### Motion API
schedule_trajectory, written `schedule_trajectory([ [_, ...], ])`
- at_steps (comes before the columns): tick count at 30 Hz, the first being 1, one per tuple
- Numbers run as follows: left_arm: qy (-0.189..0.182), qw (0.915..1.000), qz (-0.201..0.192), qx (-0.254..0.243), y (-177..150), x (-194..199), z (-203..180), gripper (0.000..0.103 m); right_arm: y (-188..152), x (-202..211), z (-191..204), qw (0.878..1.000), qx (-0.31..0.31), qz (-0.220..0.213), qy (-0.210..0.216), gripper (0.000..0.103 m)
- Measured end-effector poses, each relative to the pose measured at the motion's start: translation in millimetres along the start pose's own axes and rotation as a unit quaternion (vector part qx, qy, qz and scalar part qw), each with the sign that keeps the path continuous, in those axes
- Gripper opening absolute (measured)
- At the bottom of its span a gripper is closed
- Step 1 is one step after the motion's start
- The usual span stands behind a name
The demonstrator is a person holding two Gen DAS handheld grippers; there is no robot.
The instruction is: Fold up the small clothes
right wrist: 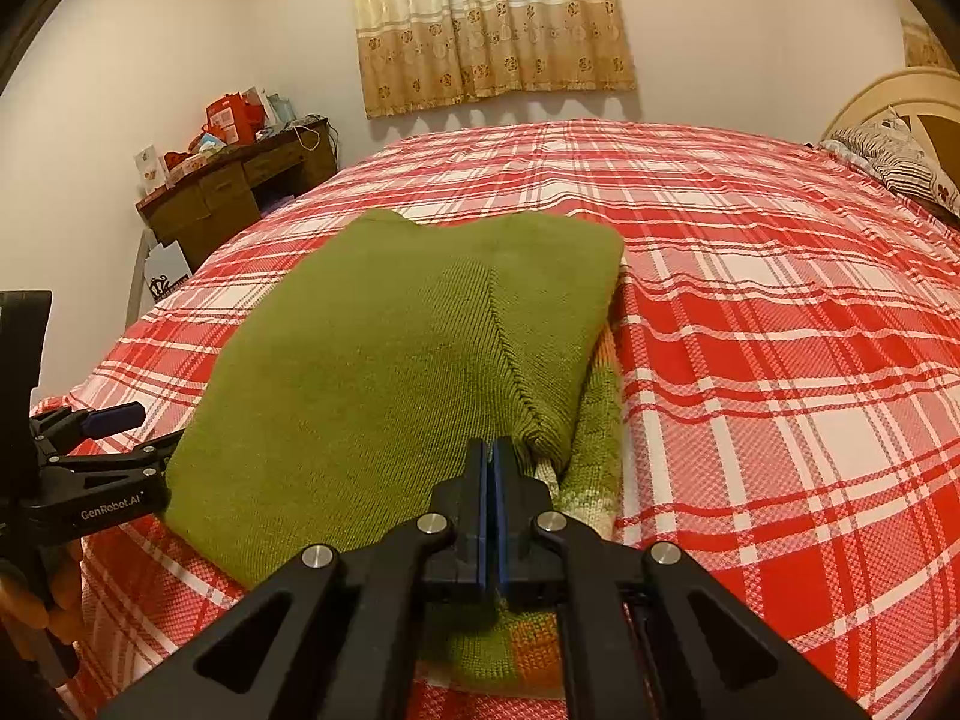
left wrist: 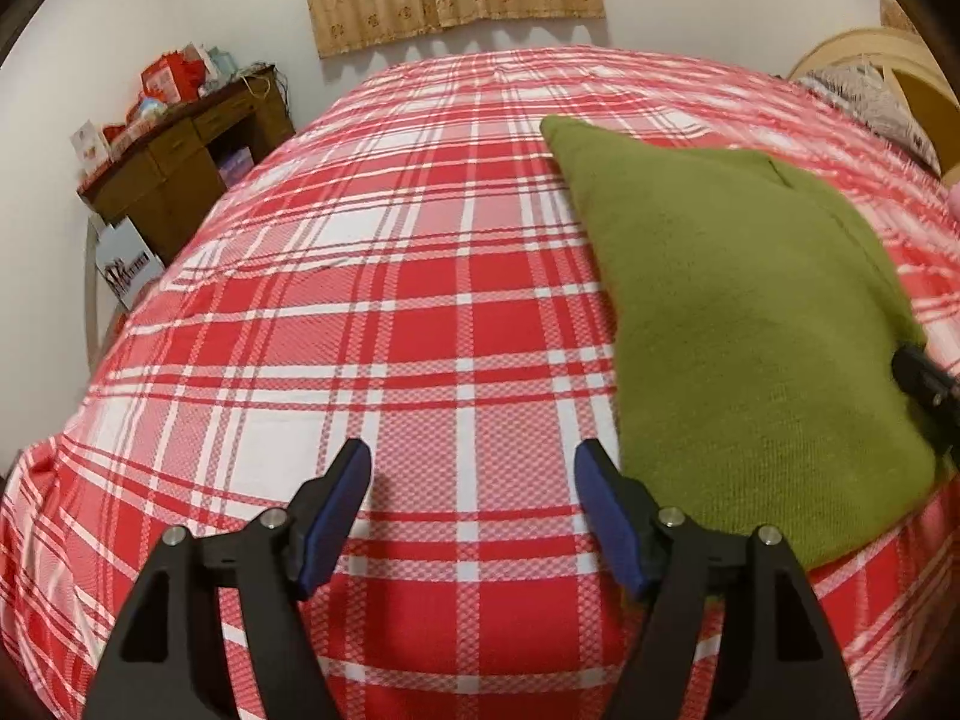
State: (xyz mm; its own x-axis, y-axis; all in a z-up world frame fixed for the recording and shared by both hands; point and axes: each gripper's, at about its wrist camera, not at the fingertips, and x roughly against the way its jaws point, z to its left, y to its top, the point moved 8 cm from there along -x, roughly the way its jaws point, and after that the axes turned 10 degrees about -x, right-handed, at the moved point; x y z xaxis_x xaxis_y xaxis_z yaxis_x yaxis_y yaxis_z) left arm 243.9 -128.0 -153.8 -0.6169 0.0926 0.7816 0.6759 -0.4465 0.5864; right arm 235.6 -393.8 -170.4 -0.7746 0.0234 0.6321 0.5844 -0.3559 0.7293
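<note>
A small green knitted sweater (right wrist: pixel 390 360) lies partly folded on the red and white plaid bed (right wrist: pixel 780 360); a striped green, white and orange part shows under its right edge. My right gripper (right wrist: pixel 493 450) is shut on the near edge of the sweater's folded layer. In the left wrist view the sweater (left wrist: pixel 750 330) lies right of my left gripper (left wrist: pixel 474 462), which is open and empty just above the bedspread (left wrist: pixel 390 330), its right finger close to the sweater's left edge. The left gripper also shows in the right wrist view (right wrist: pixel 120 438) at the sweater's left side.
A brown wooden desk (left wrist: pixel 180 162) with red boxes and clutter stands against the wall beyond the bed's left side. A patterned curtain (right wrist: pixel 492 18) hangs on the far wall. A headboard and pillow (right wrist: pixel 888 150) are at the far right.
</note>
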Motion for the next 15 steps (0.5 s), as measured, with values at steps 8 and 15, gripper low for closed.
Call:
schedule_trajectory([
  [8, -0.097, 0.9933, -0.034, 0.052, 36, 8, 1, 0.073, 4, 12, -9, 0.997, -0.058, -0.013, 0.056, 0.002],
  [15, -0.154, 0.9846, -0.061, 0.057, 80, -2, -17, 0.073, 11, 22, -40, 0.982, -0.171, 0.003, 0.084, 0.003],
])
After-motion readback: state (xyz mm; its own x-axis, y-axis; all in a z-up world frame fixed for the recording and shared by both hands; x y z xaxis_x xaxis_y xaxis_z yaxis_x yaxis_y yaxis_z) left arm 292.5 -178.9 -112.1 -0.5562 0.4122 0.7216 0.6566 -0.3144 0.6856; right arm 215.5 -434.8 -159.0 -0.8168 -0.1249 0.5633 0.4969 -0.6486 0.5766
